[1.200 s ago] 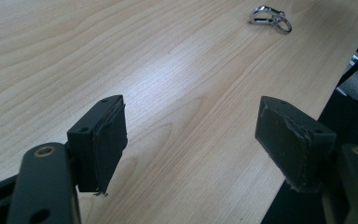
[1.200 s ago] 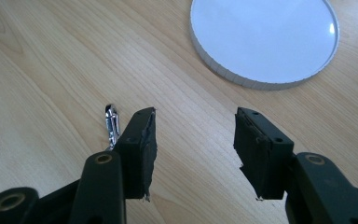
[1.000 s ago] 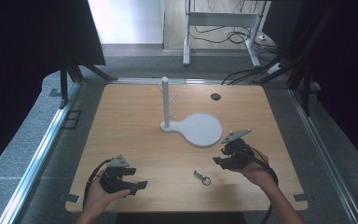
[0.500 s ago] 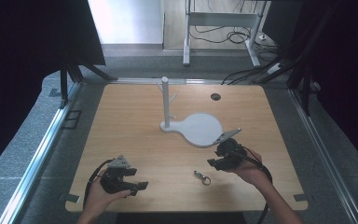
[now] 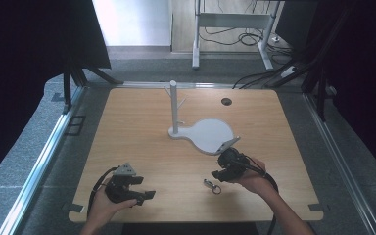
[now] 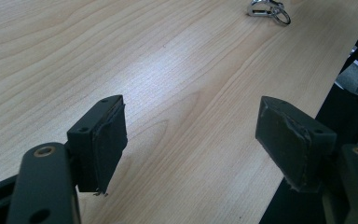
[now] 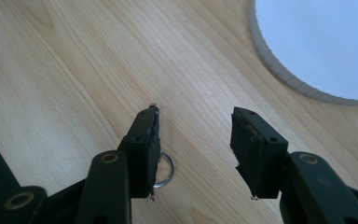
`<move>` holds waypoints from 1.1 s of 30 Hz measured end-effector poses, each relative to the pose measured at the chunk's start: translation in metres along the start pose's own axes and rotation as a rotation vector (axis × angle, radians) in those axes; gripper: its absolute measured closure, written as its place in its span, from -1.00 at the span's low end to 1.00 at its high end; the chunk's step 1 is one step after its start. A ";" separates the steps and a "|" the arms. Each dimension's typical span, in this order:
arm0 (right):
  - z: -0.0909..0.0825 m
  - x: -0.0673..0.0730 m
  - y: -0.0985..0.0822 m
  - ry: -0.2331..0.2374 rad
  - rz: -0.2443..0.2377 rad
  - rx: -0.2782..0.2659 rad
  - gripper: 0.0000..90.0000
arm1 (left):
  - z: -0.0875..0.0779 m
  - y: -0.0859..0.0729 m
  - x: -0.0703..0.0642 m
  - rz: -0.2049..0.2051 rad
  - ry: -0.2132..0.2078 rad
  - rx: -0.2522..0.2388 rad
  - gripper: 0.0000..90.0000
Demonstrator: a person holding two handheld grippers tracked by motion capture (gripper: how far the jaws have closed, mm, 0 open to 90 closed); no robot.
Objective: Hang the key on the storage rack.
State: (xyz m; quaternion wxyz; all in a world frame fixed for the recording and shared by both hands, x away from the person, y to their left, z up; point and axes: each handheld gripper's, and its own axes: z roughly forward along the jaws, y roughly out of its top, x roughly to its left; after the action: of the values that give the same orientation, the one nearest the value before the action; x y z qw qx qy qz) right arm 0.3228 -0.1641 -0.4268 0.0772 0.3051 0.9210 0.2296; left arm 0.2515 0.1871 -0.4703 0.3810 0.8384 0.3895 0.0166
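Two grippers are held low over the counter (image 5: 142, 117), and only one has been moved in the last second. At left, the left gripper (image 5: 136, 193) is kept near the front edge where it was, its jaws spread wide with nothing between them. Between the two lies the keyring (image 5: 212, 185), flat on the wood; it is seen far off at the top of the left gripper view (image 6: 266, 8). At right, the right gripper (image 5: 221, 174) has been brought in from beside the white stand (image 5: 208, 134) toward the keyring. Its jaws are parted and empty, and the ring is glimpsed just behind its left jaw in the right gripper view (image 7: 164, 169). A pickup is judged to be near, though the keyring is not yet between the jaws.
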 end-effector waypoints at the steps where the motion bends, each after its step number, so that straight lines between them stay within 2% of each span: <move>1: 0.002 0.001 0.000 0.001 -0.001 0.004 0.20 | 0.000 0.000 0.000 0.000 -0.001 0.000 -0.44; 18: 0.031 0.013 -0.001 0.044 -0.026 0.097 0.29 | 0.002 0.001 -0.004 0.008 -0.012 0.009 -0.44; 33: 0.048 0.016 -0.003 0.045 -0.031 0.155 0.40 | 0.003 0.001 -0.005 0.008 -0.014 0.019 -0.44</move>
State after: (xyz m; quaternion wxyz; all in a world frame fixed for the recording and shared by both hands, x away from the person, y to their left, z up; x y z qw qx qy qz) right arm 0.3218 -0.1386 -0.4704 0.0363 0.2905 0.9421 0.1634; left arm 0.2497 0.1815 -0.4706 0.3756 0.8437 0.3834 0.0084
